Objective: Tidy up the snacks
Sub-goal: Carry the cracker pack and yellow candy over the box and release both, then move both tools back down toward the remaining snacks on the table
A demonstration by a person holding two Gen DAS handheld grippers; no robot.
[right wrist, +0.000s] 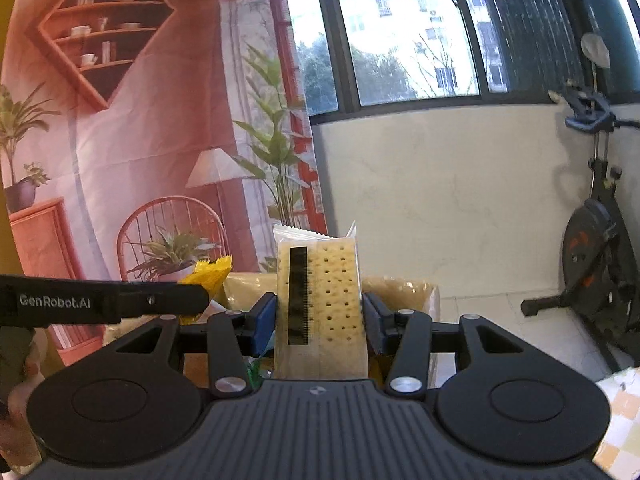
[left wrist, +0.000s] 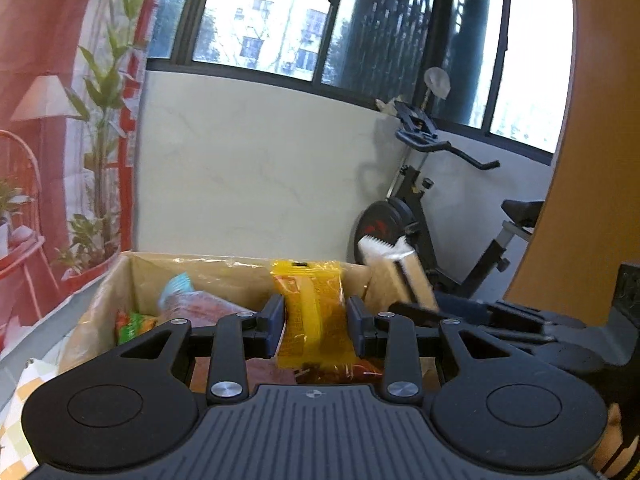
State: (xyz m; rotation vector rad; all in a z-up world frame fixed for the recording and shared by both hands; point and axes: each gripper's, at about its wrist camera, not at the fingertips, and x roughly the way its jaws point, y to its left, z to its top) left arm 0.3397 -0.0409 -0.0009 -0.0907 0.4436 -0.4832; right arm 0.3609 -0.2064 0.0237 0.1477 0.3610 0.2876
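Big windows with dark frames fill the top of the back wall, and bright daylight comes in. Outside stand pale buildings and some trees. Under the glass the wall is plain and cream. On the left hangs a big cloth picture of a pink room, with printed shelves, a lamp, a chair and green plants. On the right stands a black exercise bike on a pale tiled floor. In the left view, an orange panel fills the right edge.
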